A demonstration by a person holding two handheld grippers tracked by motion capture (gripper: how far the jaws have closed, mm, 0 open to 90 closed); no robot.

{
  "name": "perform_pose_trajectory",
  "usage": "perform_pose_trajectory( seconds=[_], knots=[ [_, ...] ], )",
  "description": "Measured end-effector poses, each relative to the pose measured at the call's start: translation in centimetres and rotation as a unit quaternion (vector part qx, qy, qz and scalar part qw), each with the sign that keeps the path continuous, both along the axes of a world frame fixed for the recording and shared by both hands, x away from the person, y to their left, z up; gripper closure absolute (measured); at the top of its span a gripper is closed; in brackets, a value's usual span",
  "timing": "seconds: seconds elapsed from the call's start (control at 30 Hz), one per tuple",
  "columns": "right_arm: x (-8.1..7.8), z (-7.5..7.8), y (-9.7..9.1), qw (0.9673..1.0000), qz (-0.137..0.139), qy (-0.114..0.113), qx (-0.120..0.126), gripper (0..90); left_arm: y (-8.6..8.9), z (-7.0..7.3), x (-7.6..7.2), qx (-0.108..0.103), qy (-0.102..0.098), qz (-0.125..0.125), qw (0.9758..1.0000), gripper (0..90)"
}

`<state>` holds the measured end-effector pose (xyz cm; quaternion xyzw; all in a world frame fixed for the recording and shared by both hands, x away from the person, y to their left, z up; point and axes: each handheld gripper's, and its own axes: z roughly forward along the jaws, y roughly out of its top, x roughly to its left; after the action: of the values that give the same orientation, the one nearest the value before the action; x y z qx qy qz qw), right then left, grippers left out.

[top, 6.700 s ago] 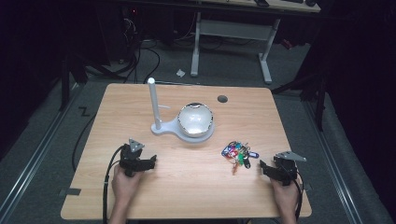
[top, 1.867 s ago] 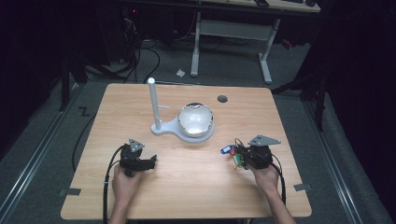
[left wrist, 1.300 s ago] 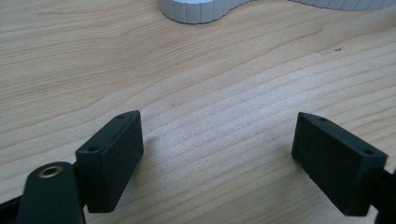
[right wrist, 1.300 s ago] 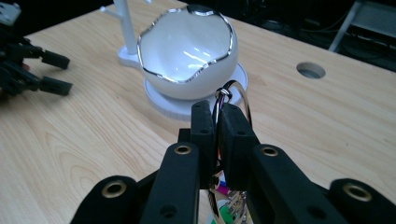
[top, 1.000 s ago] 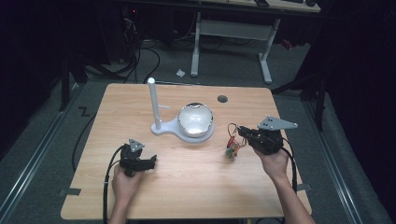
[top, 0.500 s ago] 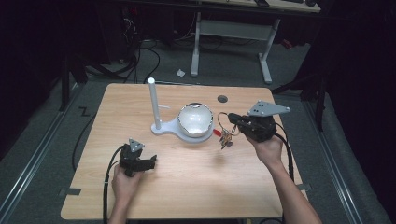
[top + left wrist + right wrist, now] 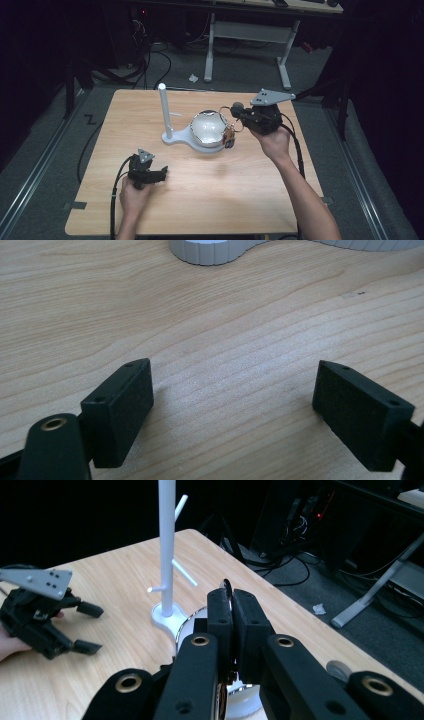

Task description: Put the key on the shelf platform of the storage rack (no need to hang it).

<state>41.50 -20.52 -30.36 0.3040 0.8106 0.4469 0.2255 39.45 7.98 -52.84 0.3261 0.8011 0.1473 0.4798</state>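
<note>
A bunch of coloured keys (image 7: 229, 136) hangs from a thin ring, and my right gripper (image 7: 234, 111) is shut on that ring, held above the right rim of the shiny bowl (image 7: 208, 127). In the right gripper view the jaws (image 7: 232, 607) press together with the ring's edge (image 7: 226, 584) poking out above them. The bowl sits on a white base with an upright pegged pole (image 7: 163, 107) (image 7: 166, 550). My left gripper (image 7: 161, 174) (image 7: 232, 410) rests on the table near the front left, open and empty; it appears too in the right gripper view (image 7: 92, 629).
The wooden table (image 7: 225, 200) has bare surface in front of the stand. A small grey disc (image 7: 339, 670) lies in the tabletop behind the bowl. Beyond the table stand a desk frame (image 7: 250, 30) and cables on a dark floor.
My right gripper closed on the keys at the table's front right, lifted them and carried them back and left to the bowl's rim. The left gripper has stayed put.
</note>
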Motion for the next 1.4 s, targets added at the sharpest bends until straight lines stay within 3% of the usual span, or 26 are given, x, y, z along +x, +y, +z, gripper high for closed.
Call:
perform_pose_trajectory(
  seconds=[0.3, 0.67, 1.0, 1.4],
  knots=[
    [2.1, 0.6, 1.7, 1.0, 0.0, 0.001, 0.0, 87.5, 0.0, 0.0, 0.0, 0.003, -0.002, -0.001, 1.0, 17.0],
    [4.1, -0.5, 3.3, 0.9999, -0.01, 0.01, -0.004, 87.4, 0.0, 0.0, 0.0, 0.003, -0.002, -0.002, 1.0, 17.0],
    [5.8, -2.6, 3.9, 0.9993, -0.024, 0.028, -0.007, 87.4, 0.0, 0.0, 0.0, 0.0, 0.0, -0.001, 1.0, 17.0],
    [7.2, -6.4, 3.7, 0.9966, -0.041, 0.071, -0.002, 87.3, 0.1, 0.0, 0.0, 0.005, -0.003, -0.001, 1.0, 17.0]
  ],
)
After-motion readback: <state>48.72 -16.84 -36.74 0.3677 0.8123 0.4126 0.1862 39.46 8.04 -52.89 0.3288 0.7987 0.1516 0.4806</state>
